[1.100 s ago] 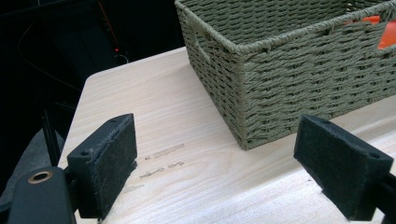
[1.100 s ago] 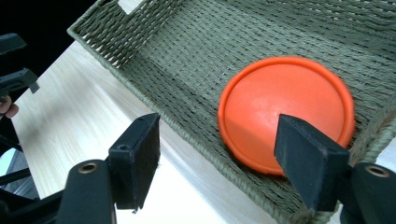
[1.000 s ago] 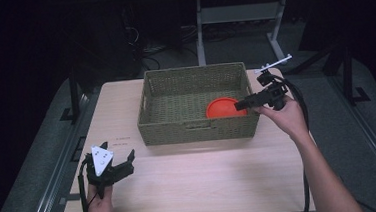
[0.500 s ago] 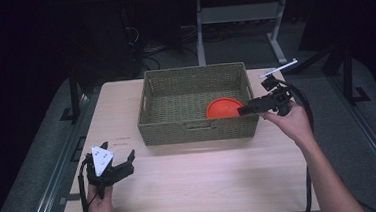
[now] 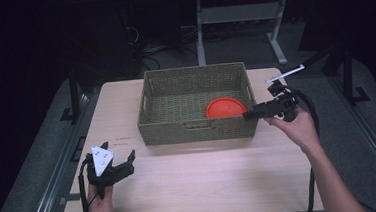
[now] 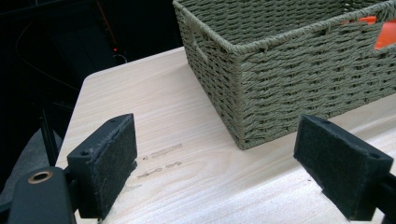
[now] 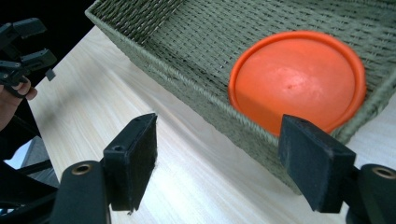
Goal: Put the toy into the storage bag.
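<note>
My right gripper point(image 5: 256, 113) hangs beside the basket point(image 5: 197, 130), jaws spread, empty. To lift the orange disc point(image 5: 225, 107), I'd clear the rim first. Left gripper point(image 5: 125, 163) spread too.

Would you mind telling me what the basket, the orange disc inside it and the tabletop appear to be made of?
Basket: olive-green woven cord or wicker, matte, its plaited strands showing.
Orange disc: probably plastic, smooth with a soft sheen and a raised rim.
Tabletop: pale wood or wood-look laminate, with visible grain lines.

Round orange plastic disc point(image 5: 224, 107) partly hidden by near wall of olive woven basket point(image 5: 196, 128); faint printed marks on table point(image 6: 161, 152) left unreadable.
</note>
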Tool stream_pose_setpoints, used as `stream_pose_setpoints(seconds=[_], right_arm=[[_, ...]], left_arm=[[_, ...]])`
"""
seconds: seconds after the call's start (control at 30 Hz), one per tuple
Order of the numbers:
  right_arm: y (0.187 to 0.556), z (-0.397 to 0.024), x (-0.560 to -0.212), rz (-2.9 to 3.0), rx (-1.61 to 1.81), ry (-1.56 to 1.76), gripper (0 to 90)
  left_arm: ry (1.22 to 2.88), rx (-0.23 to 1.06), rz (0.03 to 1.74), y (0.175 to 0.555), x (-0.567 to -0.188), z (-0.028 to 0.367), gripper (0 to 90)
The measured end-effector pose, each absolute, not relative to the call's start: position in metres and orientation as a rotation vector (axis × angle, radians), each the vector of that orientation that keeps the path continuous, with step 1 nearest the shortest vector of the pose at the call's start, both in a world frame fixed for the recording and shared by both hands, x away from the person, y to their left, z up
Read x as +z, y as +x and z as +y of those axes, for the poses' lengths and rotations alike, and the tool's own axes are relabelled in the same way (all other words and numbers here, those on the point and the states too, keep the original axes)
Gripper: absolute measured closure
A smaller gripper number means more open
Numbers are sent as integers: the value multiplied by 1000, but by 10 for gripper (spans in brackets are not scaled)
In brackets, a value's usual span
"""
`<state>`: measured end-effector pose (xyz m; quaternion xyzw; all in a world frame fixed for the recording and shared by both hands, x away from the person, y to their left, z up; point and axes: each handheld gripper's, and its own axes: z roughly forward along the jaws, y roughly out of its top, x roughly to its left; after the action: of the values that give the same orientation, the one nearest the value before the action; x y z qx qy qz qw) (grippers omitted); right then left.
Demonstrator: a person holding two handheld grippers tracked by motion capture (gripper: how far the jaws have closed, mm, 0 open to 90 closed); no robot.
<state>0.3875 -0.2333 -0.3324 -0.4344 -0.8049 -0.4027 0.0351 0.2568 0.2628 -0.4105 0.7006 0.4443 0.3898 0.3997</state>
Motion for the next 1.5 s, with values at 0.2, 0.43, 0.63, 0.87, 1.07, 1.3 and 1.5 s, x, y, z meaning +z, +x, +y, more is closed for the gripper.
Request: stream_pose_setpoints(seconds=[0.2, 0.43, 0.63, 0.87, 1.07, 1.3, 1.5], right_arm=[[381, -239, -337, -2467, -1248, -1350, 272], [375, -245, -341, -2463, -1244, -1352, 267], [369, -250, -346, -2447, -1253, -1355, 267], [361, -256, -357, -2440, -1250, -1368, 267], [354, -262, -365, -2423, -1250, -1380, 265], [348, -270, -376, -2394, -1254, -1397, 262], [342, -277, -384, -2369, -1269, -1415, 262]], left_arm=[[1773, 984, 1125, 257, -411, 263, 128], [1772, 980, 1124, 257, -411, 263, 128], [1767, 978, 1123, 257, -410, 263, 128], [1770, 979, 1119, 257, -411, 263, 127], [1771, 976, 1117, 257, -411, 262, 128], [1771, 974, 1118, 257, -411, 262, 128], [1768, 969, 1117, 257, -411, 261, 128]])
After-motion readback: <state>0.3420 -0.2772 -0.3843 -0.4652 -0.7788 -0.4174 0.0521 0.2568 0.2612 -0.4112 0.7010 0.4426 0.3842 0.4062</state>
